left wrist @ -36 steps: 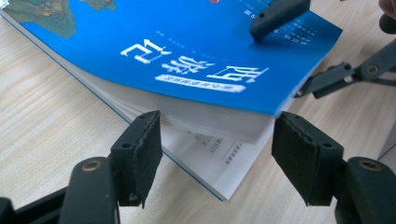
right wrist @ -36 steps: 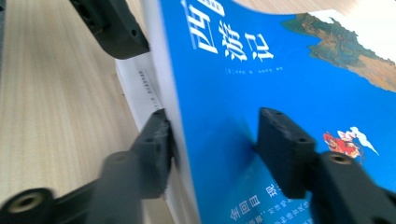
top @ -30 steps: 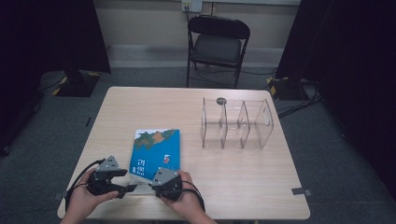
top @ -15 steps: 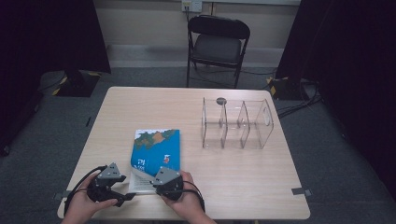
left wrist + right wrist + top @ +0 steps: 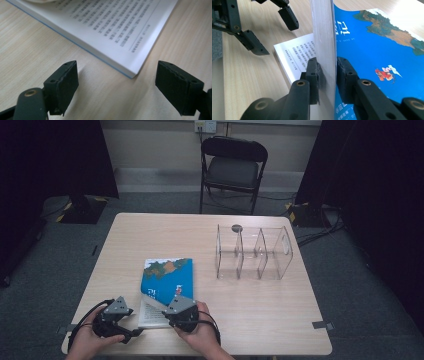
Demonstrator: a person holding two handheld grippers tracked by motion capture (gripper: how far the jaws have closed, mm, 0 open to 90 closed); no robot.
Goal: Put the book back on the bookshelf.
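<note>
A paperback book (image 5: 167,277) with a blue cover lies on the table near its front left. My right gripper (image 5: 327,66) is shut on the cover (image 5: 374,50) and a sheaf of pages, having just closed on them. It holds them up on edge, so a printed page (image 5: 297,55) lies bare below. My left gripper (image 5: 116,75) is open. Its jaws have just been opening, with nothing between them, and they straddle the near corner of the open book (image 5: 112,22) just above the tabletop. In the high view the left gripper (image 5: 131,332) sits left of the right hand.
A clear acrylic divider box (image 5: 254,252) stands at the table's right middle, with a small dark round thing (image 5: 237,228) at its back. A black folding chair (image 5: 232,167) stands beyond the wooden table (image 5: 150,235). Both hands are near the front edge.
The left gripper has drawn slightly away from the right one, toward the table's near edge. The right gripper has stayed at the book's near end.
</note>
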